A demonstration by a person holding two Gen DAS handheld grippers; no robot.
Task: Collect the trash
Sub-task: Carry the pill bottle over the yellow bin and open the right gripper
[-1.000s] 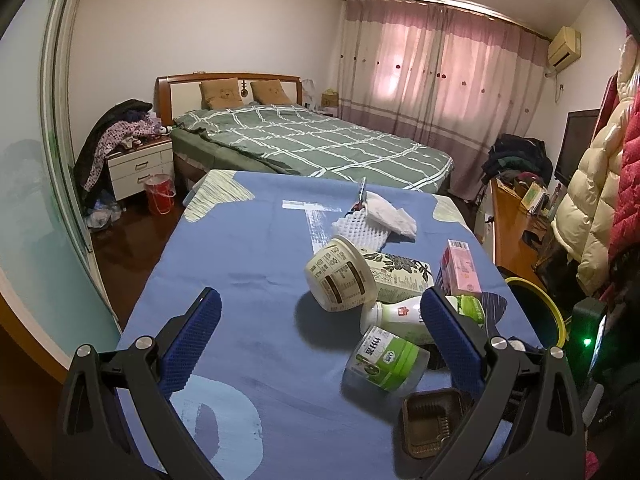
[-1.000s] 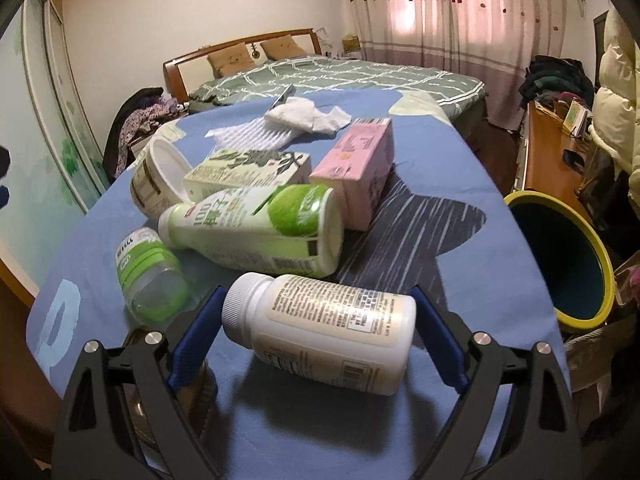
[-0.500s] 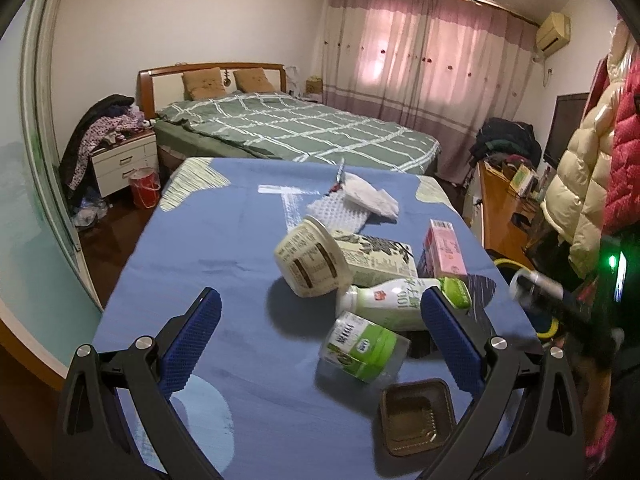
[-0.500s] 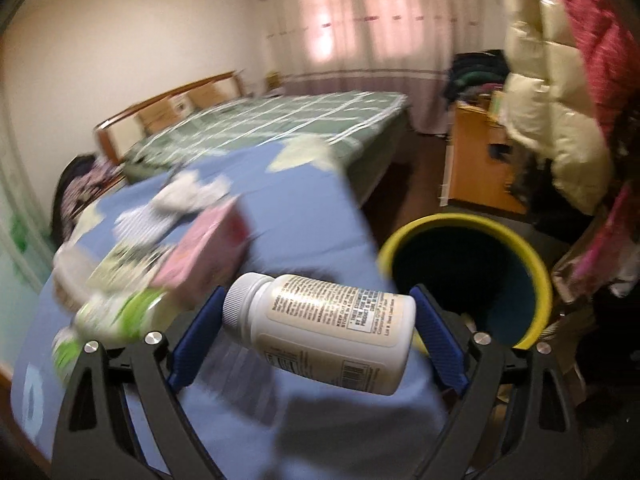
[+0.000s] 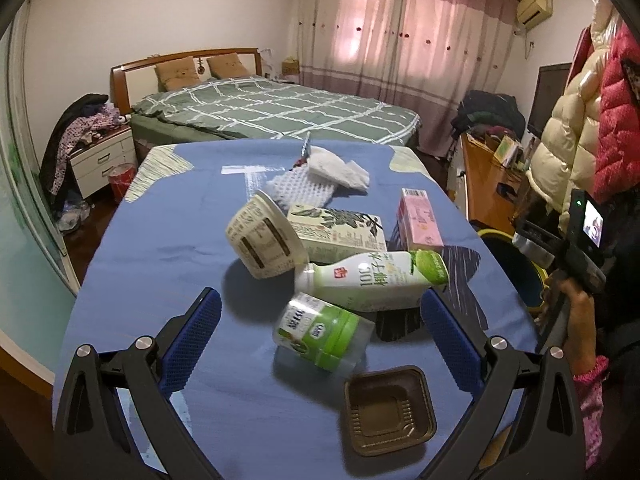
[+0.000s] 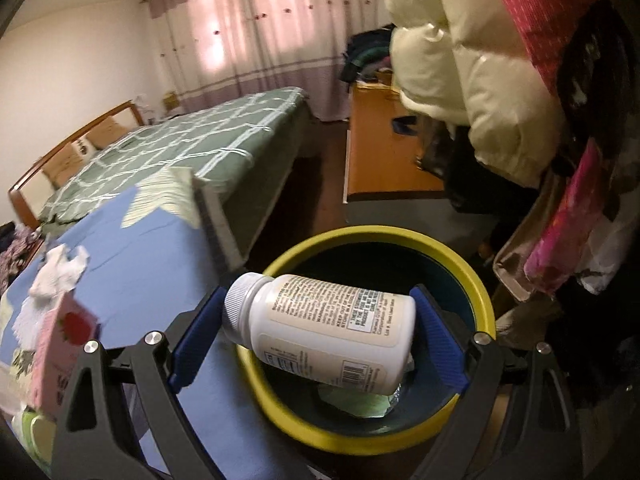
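My right gripper (image 6: 318, 330) is shut on a white pill bottle (image 6: 320, 330), held sideways above the yellow-rimmed bin (image 6: 476, 284) beside the table. The bin holds some greenish trash (image 6: 356, 402). My left gripper (image 5: 320, 340) hangs open over the blue table (image 5: 160, 248), holding nothing. Between and beyond its fingers lie a green-labelled jar (image 5: 322, 332), a white bottle with a green cap (image 5: 372, 280), a paper cup (image 5: 266, 242), a leaf-print carton (image 5: 340, 232), a pink carton (image 5: 418, 220), a brown plastic tray (image 5: 390, 410) and crumpled tissue (image 5: 338, 170).
The bin (image 5: 516, 264) stands off the table's right edge, where a hand (image 5: 568, 304) holds the other gripper. A bed (image 5: 272, 112) lies behind the table, a wooden desk (image 6: 384, 144) and hanging coats (image 6: 472, 60) to the right.
My right gripper has swung right, off the table, carrying the pill bottle until it hangs over the bin. My left gripper has drifted slightly; it stays open.
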